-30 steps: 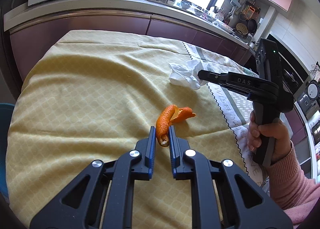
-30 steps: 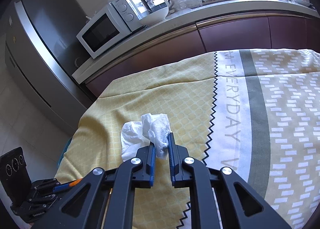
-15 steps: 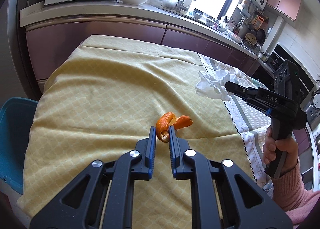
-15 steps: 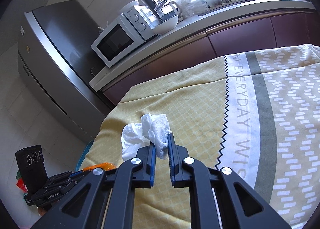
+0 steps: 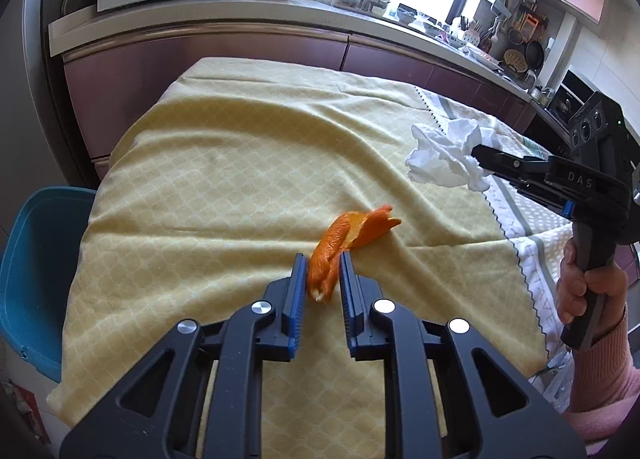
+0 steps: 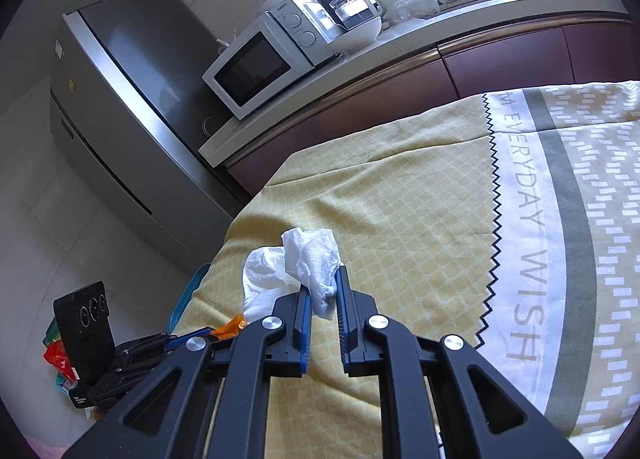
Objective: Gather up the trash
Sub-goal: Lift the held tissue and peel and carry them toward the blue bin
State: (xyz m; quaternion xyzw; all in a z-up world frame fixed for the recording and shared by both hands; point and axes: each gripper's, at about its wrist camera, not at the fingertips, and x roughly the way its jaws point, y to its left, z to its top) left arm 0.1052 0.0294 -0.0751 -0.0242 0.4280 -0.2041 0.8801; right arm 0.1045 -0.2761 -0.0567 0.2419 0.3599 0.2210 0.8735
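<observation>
A yellow cloth (image 5: 224, 179) covers the desk (image 5: 132, 323) — a blue bin (image 5: 36, 271) sits at the frame's left edge. The right gripper (image 6: 323, 291), at centre-bottom of its view, has its fingers pinched on a crumpled white tissue (image 6: 310, 263). The left gripper (image 5: 323, 279) fingers clamp an orange peel (image 5: 344, 239) — mid-frame, raised above the cloth.

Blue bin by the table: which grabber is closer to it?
Left. The left gripper, pinching the orange peel, is nearer the blue bin. The right gripper, holding the tissue, is farther across the table.
</observation>
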